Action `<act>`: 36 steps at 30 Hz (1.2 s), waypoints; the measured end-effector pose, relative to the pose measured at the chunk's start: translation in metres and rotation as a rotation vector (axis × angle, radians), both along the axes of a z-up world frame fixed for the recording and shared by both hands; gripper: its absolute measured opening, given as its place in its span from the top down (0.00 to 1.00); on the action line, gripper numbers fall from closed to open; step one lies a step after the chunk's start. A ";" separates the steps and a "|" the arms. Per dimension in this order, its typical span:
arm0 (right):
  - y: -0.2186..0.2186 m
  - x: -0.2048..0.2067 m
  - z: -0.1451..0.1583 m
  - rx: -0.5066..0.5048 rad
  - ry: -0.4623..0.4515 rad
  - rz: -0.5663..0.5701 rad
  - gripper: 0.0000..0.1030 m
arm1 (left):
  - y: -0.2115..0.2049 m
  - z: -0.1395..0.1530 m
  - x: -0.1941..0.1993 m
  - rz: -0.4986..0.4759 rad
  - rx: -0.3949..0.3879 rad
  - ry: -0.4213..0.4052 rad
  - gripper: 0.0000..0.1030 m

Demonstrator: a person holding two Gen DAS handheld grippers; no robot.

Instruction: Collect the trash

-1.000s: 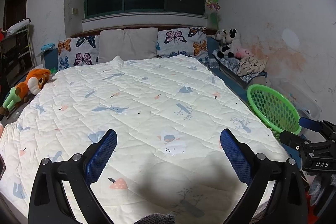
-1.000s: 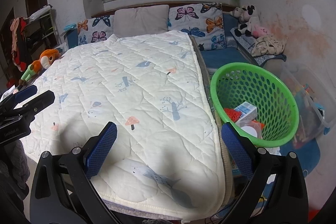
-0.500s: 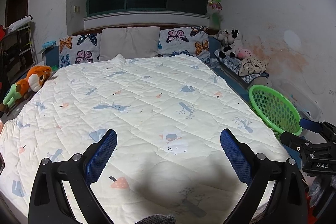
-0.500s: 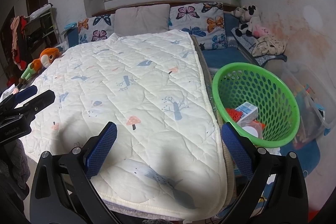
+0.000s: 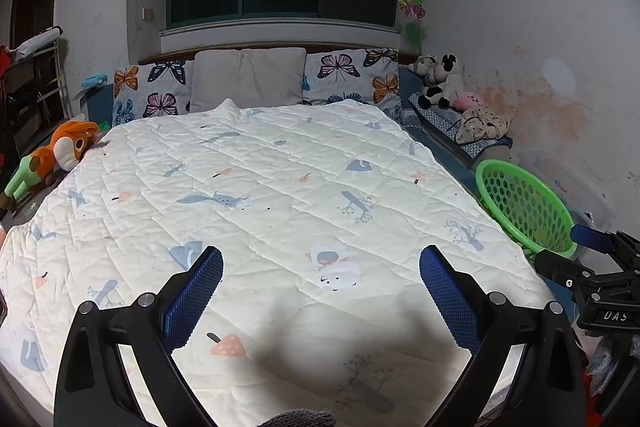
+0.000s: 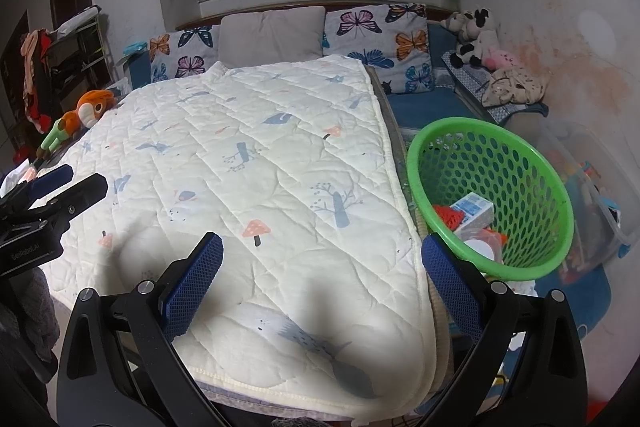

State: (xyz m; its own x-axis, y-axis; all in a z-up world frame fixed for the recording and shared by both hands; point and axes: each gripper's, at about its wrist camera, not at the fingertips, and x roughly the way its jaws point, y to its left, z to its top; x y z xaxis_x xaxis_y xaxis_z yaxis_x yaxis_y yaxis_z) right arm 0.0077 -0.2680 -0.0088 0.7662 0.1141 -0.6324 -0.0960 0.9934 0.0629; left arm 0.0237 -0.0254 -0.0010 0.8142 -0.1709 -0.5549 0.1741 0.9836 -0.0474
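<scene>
Two black hand-held grippers with blue textured pads are hovering over the foot of a bed covered by a cream quilted blanket (image 5: 280,195) printed with small animals and trees. The left gripper (image 5: 320,291) is spread wide and gripping nothing; the right gripper (image 6: 322,279) is likewise spread wide and empty. A round green plastic mesh basket (image 6: 524,163) is sitting just beside the bed's right edge, and pieces of trash are lying inside it: a white and blue carton (image 6: 472,213), something red and a white round lid. An orange plush toy (image 5: 60,155) is lying at the bed's left side, near butterfly-print pillows (image 5: 352,79).
</scene>
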 end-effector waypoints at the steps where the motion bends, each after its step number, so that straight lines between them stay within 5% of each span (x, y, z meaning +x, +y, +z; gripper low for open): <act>1: 0.000 0.000 0.000 -0.001 0.000 0.000 0.04 | 0.000 0.000 -0.001 0.001 0.000 -0.001 0.07; 36: 0.004 0.001 0.000 0.006 0.002 0.005 0.04 | 0.003 0.000 -0.001 0.024 -0.019 0.008 0.07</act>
